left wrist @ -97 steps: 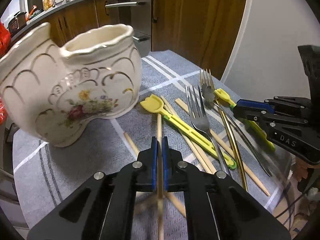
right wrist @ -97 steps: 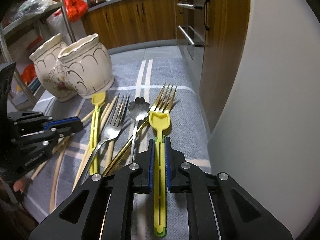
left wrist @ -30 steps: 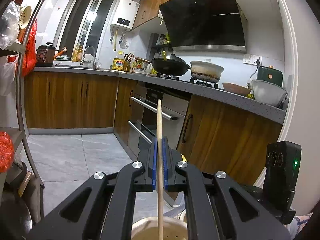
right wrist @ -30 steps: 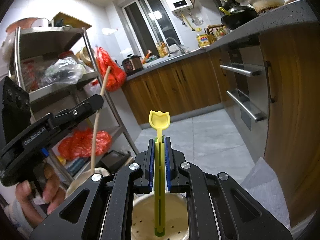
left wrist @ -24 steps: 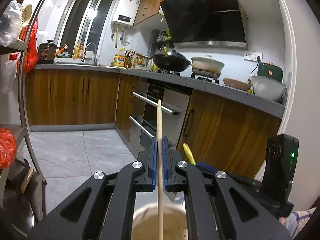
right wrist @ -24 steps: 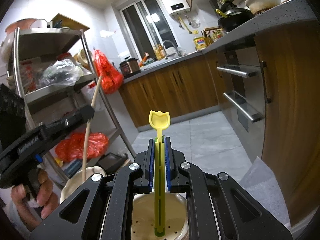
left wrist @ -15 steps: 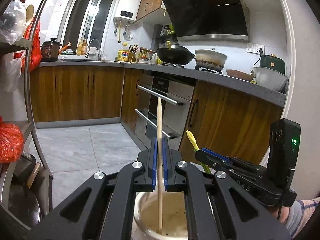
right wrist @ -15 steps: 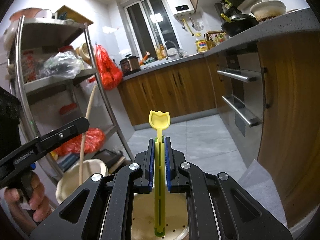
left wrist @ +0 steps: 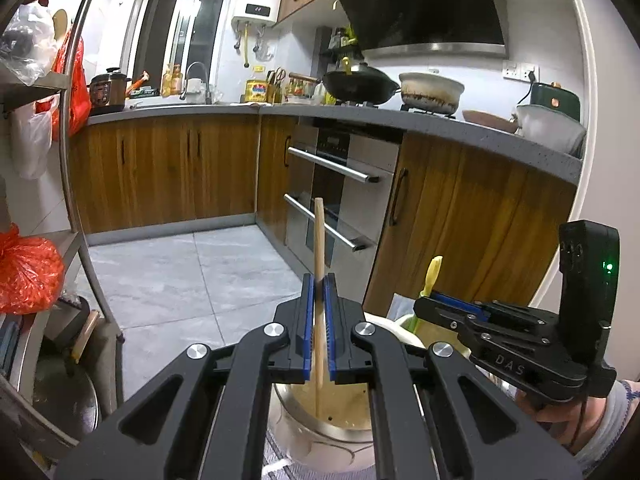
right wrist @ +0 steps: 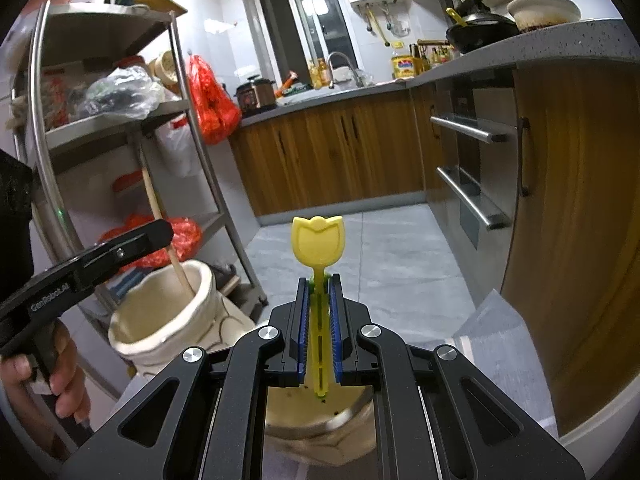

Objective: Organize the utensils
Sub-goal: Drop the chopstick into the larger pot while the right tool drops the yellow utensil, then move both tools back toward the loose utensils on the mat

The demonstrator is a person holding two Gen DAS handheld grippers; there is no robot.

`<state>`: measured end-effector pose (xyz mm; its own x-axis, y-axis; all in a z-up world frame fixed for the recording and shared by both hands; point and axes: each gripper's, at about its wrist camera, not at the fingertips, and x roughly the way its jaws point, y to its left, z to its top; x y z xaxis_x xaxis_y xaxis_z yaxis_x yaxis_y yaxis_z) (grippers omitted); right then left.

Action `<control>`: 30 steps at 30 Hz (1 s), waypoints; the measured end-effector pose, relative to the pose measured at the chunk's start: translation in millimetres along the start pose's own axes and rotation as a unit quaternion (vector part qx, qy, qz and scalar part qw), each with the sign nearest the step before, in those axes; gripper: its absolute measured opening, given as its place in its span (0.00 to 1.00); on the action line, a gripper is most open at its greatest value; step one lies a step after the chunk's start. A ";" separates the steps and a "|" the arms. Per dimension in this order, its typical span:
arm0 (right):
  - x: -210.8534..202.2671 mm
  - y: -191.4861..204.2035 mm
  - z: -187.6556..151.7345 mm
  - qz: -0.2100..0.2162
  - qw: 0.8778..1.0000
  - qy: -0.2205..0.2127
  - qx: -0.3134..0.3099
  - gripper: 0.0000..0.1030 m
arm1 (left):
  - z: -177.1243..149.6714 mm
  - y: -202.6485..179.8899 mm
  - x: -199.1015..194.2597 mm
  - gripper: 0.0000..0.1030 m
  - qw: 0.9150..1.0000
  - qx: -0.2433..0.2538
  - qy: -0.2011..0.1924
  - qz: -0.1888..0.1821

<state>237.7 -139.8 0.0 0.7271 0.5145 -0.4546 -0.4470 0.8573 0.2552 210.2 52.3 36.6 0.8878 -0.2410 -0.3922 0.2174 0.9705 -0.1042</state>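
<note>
The left gripper [left wrist: 318, 330] is clamped on a chopstick [left wrist: 319, 240] held nearly upright, its lower tip already inside the holder's left cup [right wrist: 160, 316] directly beneath. The right gripper [right wrist: 319, 330] pinches a yellow utensil [right wrist: 317, 242], also upright, its foot just over the right cup [right wrist: 320, 412] below.

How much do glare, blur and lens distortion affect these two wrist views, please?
Left wrist view: strong fisheye bending of the counter; the chopstick is sharp. Right wrist view: the window glares; the yellow utensil is crisp; the ceramic holder is slightly soft.
</note>
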 end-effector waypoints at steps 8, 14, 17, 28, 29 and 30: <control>-14.1 -1.9 3.4 -0.001 1.000 -0.010 0.008 0.33 | 5.3 -3.9 -3.8 0.23 1.000 0.009 0.006 0.021; -39.9 -6.3 4.8 -0.004 0.999 -0.035 0.022 0.79 | 6.9 -3.8 -18.2 0.65 0.999 0.004 -0.012 0.034; -53.8 -8.7 3.3 -0.011 0.998 -0.051 0.028 0.93 | 5.9 -5.6 -30.3 0.85 0.999 -0.003 -0.028 0.040; -101.6 -9.8 -2.3 -0.084 0.993 -0.079 0.009 0.95 | 5.1 -21.4 -77.5 0.95 0.996 0.003 -0.058 0.063; -106.5 -10.3 -4.1 -0.087 0.992 -0.086 0.009 0.95 | 4.5 -22.1 -82.0 0.95 0.996 0.002 -0.059 0.066; -109.2 -9.6 -5.1 -0.091 0.992 -0.090 0.007 0.95 | 4.3 -23.2 -84.2 0.95 0.996 0.001 -0.059 0.068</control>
<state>159.9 -204.3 42.8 0.8772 0.3442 -0.3348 -0.2928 0.9361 0.1951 132.1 50.1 76.0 0.9503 -0.1058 -0.2928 0.0936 0.9941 -0.0553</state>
